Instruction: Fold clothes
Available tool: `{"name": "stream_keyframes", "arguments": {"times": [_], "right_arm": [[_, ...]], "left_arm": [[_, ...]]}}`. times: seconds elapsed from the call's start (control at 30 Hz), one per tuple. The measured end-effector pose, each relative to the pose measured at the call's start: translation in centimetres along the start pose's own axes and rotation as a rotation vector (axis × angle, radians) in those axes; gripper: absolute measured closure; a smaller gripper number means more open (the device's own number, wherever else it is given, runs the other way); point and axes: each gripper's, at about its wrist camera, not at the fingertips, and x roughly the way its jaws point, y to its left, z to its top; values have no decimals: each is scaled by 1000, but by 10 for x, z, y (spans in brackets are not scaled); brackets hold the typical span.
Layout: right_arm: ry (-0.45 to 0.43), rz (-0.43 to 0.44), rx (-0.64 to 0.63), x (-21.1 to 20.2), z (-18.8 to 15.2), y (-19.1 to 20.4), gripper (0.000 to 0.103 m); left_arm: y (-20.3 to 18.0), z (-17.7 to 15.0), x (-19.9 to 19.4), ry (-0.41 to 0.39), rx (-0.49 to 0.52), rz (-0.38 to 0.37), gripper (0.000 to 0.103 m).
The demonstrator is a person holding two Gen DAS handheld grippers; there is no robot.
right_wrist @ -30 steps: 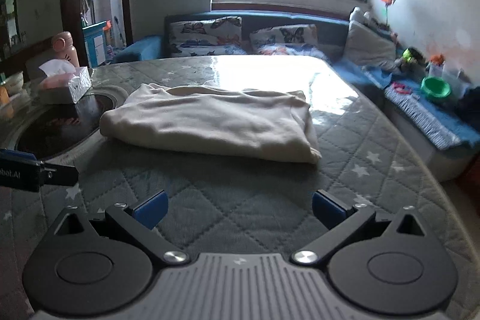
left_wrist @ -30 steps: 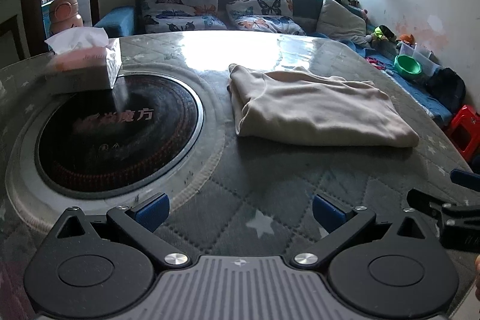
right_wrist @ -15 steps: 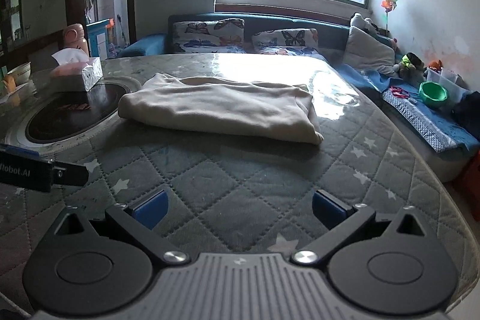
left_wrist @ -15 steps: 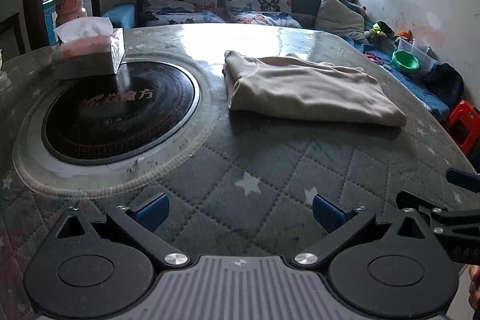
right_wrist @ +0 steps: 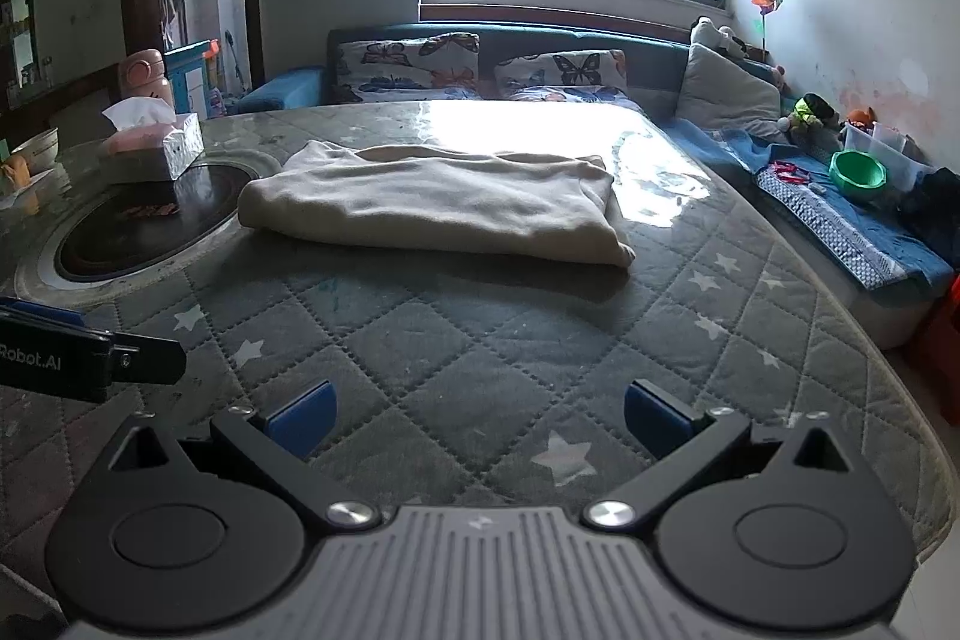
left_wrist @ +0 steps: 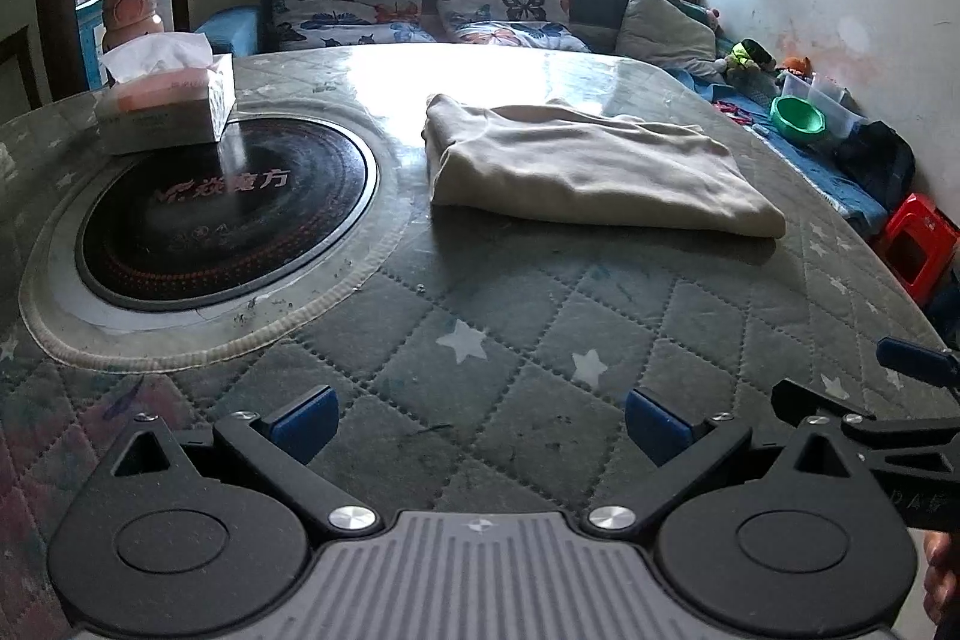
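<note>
Folded beige fabric garment [left_wrist: 594, 172] lies flat mid-tabletop [left_wrist: 480, 340], right of the black round cooktop [left_wrist: 222, 208]. Left gripper [left_wrist: 480, 424] and right gripper [right_wrist: 480, 418]: both spread apart, empty, near edge.

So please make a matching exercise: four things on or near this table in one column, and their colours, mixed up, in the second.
Things:
1. folded garment
2. bowl
3. stool
4. bottle behind the tissue box

Colours:
a. red
b. pink
c. beige
d. green

Pairs: 1-c, 2-d, 3-a, 4-b
</note>
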Motion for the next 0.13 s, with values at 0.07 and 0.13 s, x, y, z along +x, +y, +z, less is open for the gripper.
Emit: {"name": "stream_keyframes", "arguments": {"times": [0.07,0.13], "right_arm": [[1,1,0,-1,-1,1,0],[3,6,-1,-1,-1,2,0]], "left_arm": [[0,0,-1,-2,-2,2,0],[-1,0,-1,-2,1,6,0]]}}
